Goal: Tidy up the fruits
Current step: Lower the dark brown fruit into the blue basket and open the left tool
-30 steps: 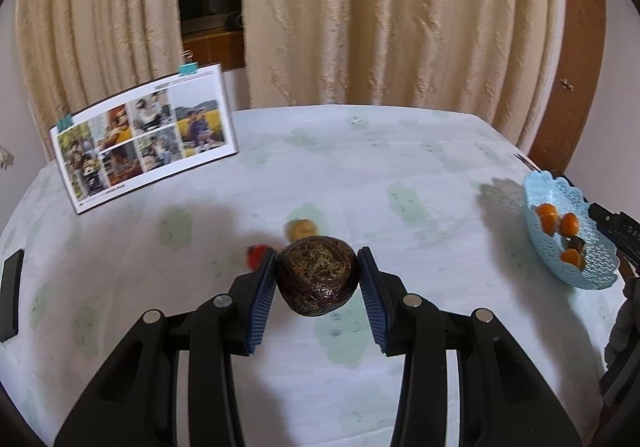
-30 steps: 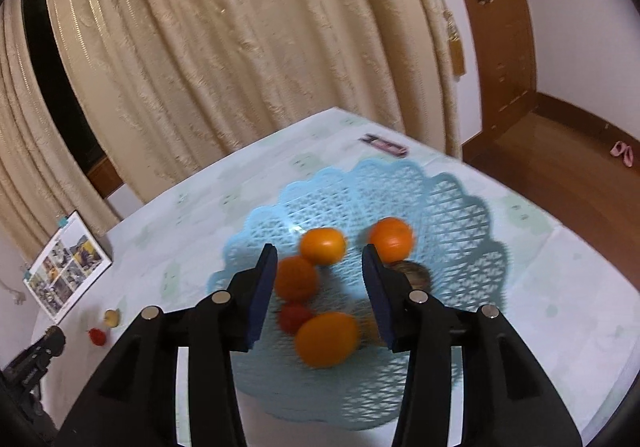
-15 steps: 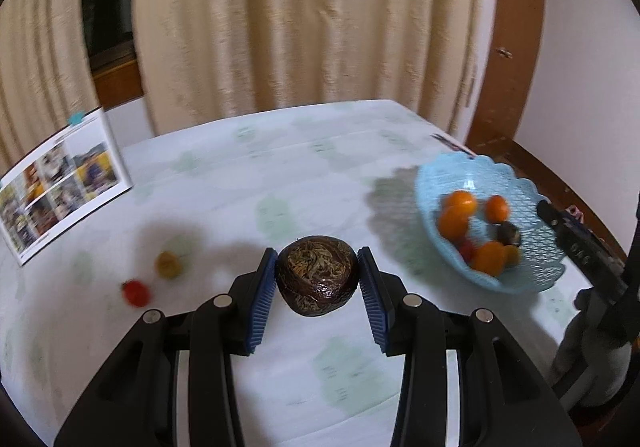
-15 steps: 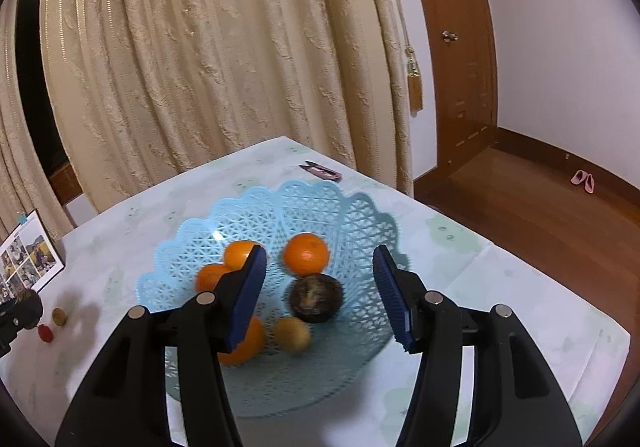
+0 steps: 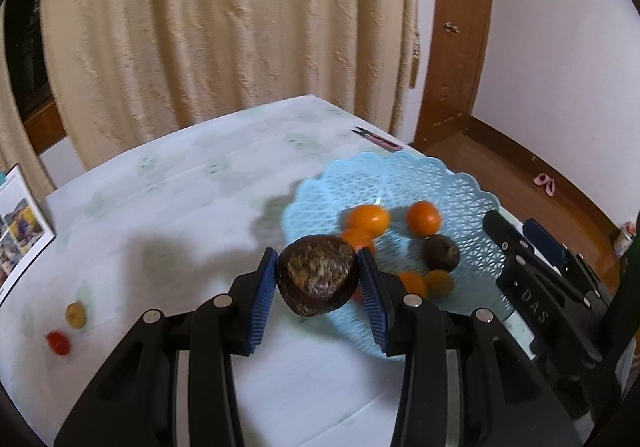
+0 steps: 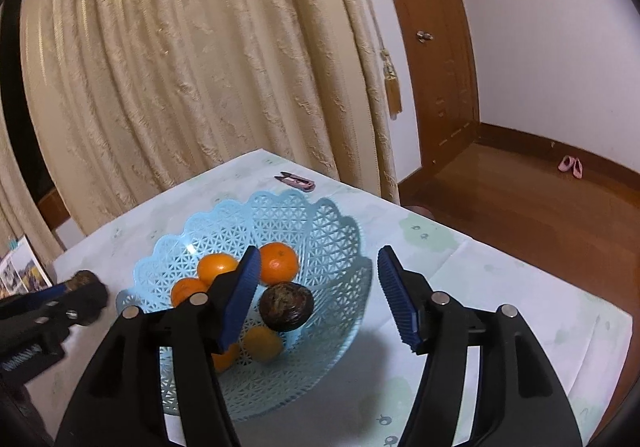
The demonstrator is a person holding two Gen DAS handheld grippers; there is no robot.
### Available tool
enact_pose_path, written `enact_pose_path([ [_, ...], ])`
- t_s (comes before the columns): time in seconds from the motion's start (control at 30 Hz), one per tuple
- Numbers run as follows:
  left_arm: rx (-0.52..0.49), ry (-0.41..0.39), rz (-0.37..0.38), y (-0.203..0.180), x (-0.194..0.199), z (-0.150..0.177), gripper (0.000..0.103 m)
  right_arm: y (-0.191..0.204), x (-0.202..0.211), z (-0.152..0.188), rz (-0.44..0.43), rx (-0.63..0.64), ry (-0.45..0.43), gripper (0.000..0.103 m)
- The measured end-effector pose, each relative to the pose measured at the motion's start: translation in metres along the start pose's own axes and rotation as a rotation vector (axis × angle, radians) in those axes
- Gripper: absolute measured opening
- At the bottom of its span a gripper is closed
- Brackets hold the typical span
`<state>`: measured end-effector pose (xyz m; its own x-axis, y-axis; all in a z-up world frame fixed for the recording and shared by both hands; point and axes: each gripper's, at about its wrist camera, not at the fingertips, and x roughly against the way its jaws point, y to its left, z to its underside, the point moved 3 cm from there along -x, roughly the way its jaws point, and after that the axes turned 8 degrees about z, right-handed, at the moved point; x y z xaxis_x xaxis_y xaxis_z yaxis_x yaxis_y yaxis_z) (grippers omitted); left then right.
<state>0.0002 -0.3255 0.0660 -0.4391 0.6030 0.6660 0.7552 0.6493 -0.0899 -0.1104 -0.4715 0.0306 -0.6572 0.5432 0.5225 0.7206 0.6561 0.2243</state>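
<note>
we took the blue basket (image 5: 452,183) as our landmark throughout. our left gripper (image 5: 318,287) was clamped on a dark brown wrinkled fruit (image 5: 318,279), both blue pads (image 5: 264,291) pressed against its sides, and it hung in the air at the basket's near-left rim, clear of the tablecloth (image 5: 192,207). our right gripper (image 6: 316,297) stood with its jaws spread wide and nothing between them, poised over the basket's right half; in the left wrist view it showed at the basket's right edge.

inside the basket lay a second dark fruit (image 6: 286,307) near the middle, with oranges (image 6: 279,262) behind it and to its left, and a small yellow fruit (image 6: 262,344) in front of it. one more orange fruit sat partly hidden behind the right gripper's left finger.

well to the left of the basket, on the tablecloth, a small tan fruit (image 5: 75,314) and a small red fruit (image 5: 58,342) lay just beside each other. beyond the basket's far rim lay a pink-handled clipper (image 6: 296,180). far left of the basket stood a photo card (image 5: 20,231).
</note>
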Motion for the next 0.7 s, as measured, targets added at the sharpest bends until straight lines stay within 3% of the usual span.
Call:
enact_pose_path([
  [0.23,-0.032,0.009,0.023,-0.02,-0.018,-0.007,0.042,-0.005,0.002,-0.002,0.005,-0.025,-0.011,0.063],
  [0.37,-0.029,0.001,0.016,-0.021,-0.019,-0.009,0.056,-0.005,0.003,-0.002,0.014,-0.025,-0.022,0.063],
  [0.7,0.016,-0.001,-0.007,-0.002,-0.008,-0.009,0.069,-0.005,0.004,-0.004,0.019,-0.027,-0.025,0.064],
])
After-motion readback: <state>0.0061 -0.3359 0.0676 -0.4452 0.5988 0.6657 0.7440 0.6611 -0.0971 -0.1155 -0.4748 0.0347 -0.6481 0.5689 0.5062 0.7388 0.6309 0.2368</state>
